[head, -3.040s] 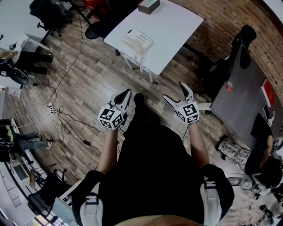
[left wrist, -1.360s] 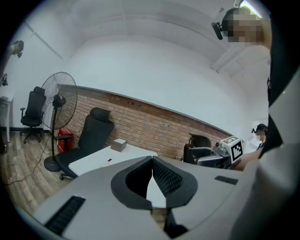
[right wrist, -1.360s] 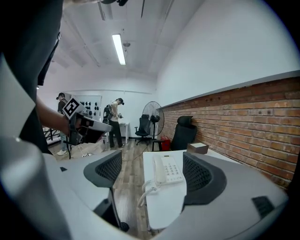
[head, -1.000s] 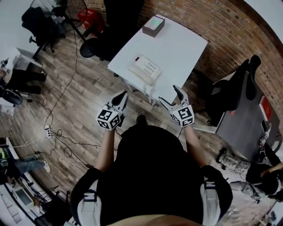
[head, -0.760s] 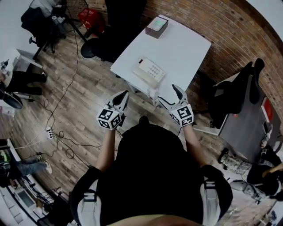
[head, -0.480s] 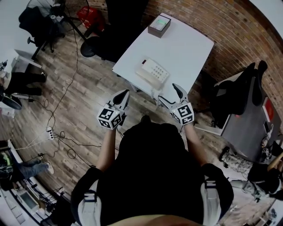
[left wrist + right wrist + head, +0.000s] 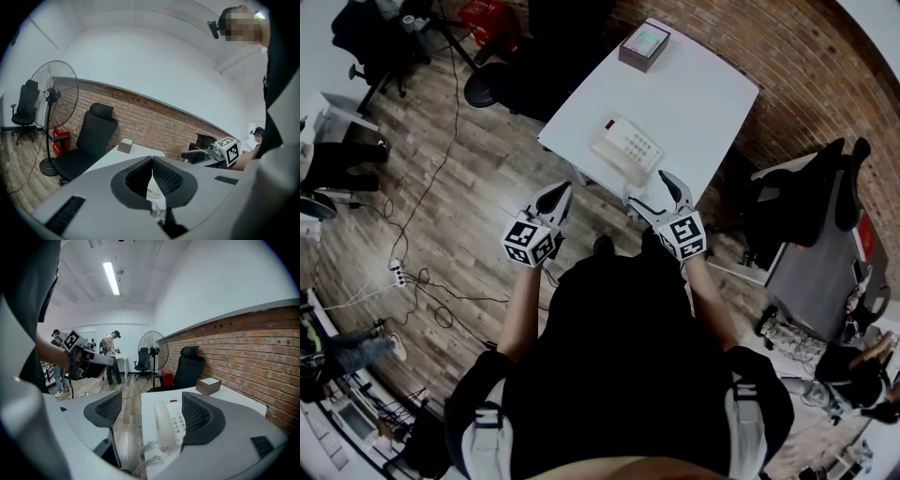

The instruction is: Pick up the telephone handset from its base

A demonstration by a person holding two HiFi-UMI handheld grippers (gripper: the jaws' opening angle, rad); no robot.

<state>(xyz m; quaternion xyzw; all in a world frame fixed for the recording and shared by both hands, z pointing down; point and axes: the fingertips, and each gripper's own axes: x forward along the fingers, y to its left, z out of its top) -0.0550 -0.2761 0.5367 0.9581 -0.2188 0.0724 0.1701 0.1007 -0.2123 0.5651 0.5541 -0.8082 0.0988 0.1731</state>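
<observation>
A white telephone (image 7: 628, 150) sits near the front edge of the white table (image 7: 694, 94), with its handset (image 7: 612, 157) resting on the base along the near side. In the right gripper view the handset (image 7: 161, 423) lies on the left of the keypad, its coiled cord (image 7: 151, 450) hanging over the table edge. My right gripper (image 7: 649, 191) is open and empty, just short of the table edge, with the phone framed between its fingers (image 7: 108, 409). My left gripper (image 7: 556, 197) hovers over the floor left of the table, shut on nothing.
A small grey box (image 7: 643, 47) stands at the table's far end. A black office chair (image 7: 92, 138) and a standing fan (image 7: 53, 93) are beyond the table along the brick wall. Cables and a power strip (image 7: 397, 273) lie on the wooden floor at the left.
Both grippers have come forward toward the table. The telephone now lies just ahead of the right gripper. Jaws unchanged.
</observation>
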